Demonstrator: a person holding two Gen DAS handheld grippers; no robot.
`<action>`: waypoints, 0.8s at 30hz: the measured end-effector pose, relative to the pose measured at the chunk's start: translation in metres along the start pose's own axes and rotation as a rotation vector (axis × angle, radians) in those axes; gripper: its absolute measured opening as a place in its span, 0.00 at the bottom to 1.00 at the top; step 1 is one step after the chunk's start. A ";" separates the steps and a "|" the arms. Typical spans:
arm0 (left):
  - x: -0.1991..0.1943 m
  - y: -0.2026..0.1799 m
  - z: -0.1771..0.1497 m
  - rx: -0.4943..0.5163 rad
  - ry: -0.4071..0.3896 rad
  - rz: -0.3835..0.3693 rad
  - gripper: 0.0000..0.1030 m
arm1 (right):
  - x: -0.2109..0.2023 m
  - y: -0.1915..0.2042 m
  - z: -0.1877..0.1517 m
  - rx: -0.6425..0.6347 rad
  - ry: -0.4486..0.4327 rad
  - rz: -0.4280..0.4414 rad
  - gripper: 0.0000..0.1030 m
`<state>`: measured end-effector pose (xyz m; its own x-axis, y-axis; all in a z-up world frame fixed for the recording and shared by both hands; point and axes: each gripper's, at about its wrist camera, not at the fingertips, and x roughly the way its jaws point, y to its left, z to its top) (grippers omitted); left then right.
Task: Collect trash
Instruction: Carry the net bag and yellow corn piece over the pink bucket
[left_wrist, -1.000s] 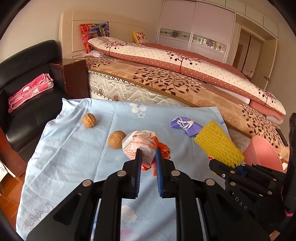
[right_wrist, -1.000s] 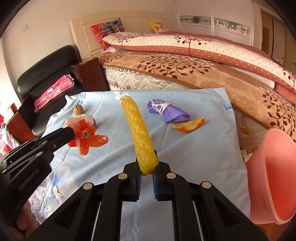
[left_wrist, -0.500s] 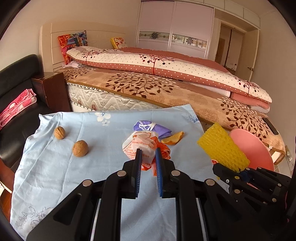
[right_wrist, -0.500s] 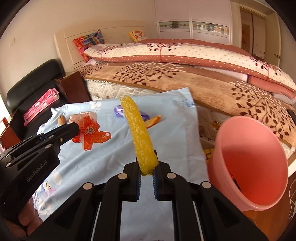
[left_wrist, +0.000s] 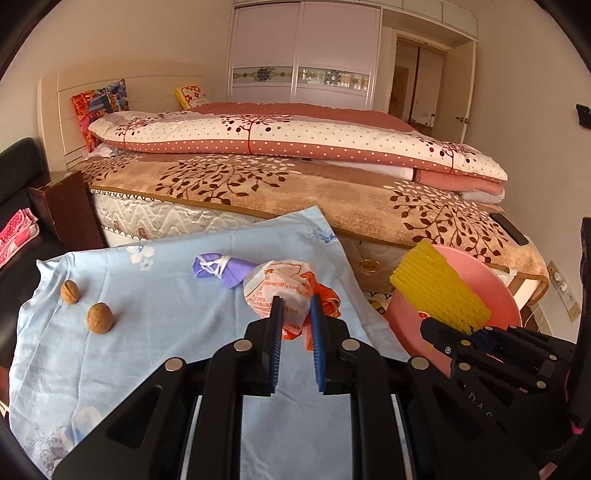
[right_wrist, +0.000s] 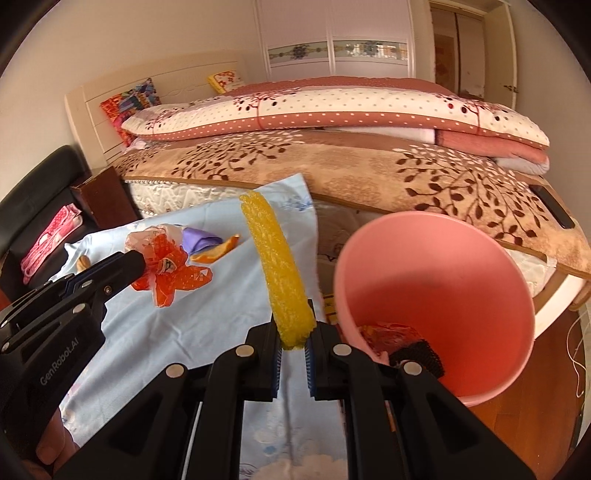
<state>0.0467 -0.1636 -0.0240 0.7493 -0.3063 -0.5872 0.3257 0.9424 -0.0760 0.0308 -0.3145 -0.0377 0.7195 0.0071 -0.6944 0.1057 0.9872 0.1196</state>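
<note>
My left gripper (left_wrist: 295, 306) is shut on a crumpled white and orange plastic wrapper (left_wrist: 280, 291), held above the blue cloth (left_wrist: 166, 295); the same wrapper (right_wrist: 166, 262) shows at the left of the right wrist view. My right gripper (right_wrist: 293, 341) is shut on a yellow foam net (right_wrist: 277, 273) that sticks up and away from the jaws; this foam net (left_wrist: 439, 291) appears in the left wrist view against the pink bin (left_wrist: 491, 284). The pink bin (right_wrist: 480, 332) stands on the floor right of the table, tilted open toward me, with some trash inside.
On the blue cloth lie a purple bundle (left_wrist: 221, 267), an orange peel (right_wrist: 218, 251) and two walnuts (left_wrist: 99, 317) (left_wrist: 69, 291). A bed (left_wrist: 295, 184) with patterned quilts runs behind the table. A black sofa (right_wrist: 40, 206) and dark nightstand (left_wrist: 66, 210) stand at the left.
Both grippers have swung to the right with their loads. The pink bin has come into fuller view and now sits close beside the right gripper.
</note>
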 end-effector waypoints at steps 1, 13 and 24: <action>0.001 -0.004 0.000 0.008 0.001 -0.007 0.14 | -0.001 -0.005 0.000 0.009 -0.001 -0.009 0.10; 0.017 -0.058 0.007 0.096 0.002 -0.098 0.14 | -0.009 -0.064 -0.002 0.103 -0.011 -0.106 0.10; 0.023 -0.097 0.019 0.140 -0.025 -0.156 0.14 | -0.007 -0.097 -0.001 0.154 -0.013 -0.158 0.10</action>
<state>0.0433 -0.2650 -0.0147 0.6967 -0.4520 -0.5571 0.5147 0.8559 -0.0508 0.0145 -0.4105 -0.0452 0.6944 -0.1483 -0.7041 0.3202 0.9400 0.1178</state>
